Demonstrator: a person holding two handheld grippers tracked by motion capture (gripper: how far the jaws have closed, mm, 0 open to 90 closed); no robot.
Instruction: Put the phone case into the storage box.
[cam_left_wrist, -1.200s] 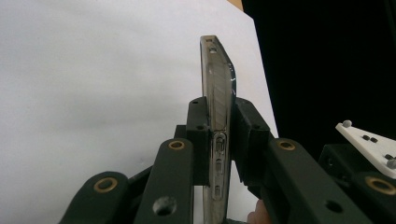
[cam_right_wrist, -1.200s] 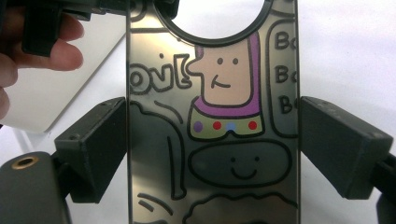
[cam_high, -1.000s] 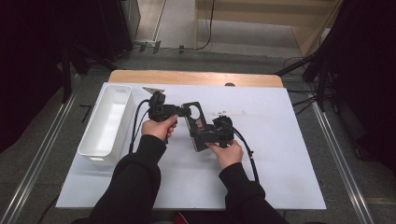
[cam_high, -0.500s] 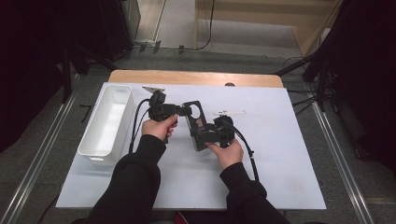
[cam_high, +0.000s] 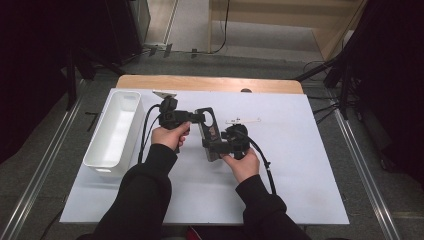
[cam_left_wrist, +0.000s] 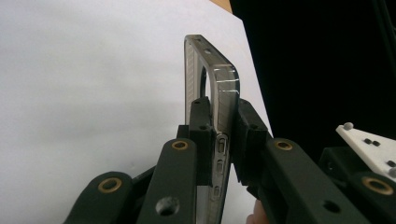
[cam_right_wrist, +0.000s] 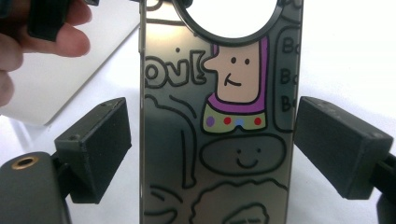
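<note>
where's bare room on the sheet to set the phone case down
Free: the white sheet right of the right gripper, and its near strip. Crowded: the middle, where both grippers meet at the phone case, and the left edge by the white bin.

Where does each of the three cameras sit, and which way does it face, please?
High view: above the table, looking down; both sleeves show.
Left gripper view: rides the left gripper, looking along fingers clamping the phone case edge-on.
Right gripper view: rides the right gripper, facing the case's cartoon back between open fingers.
All share the case.

Cartoon-printed phone case (cam_right_wrist: 224, 121), round camera cutout — held edgewise above white table
</note>
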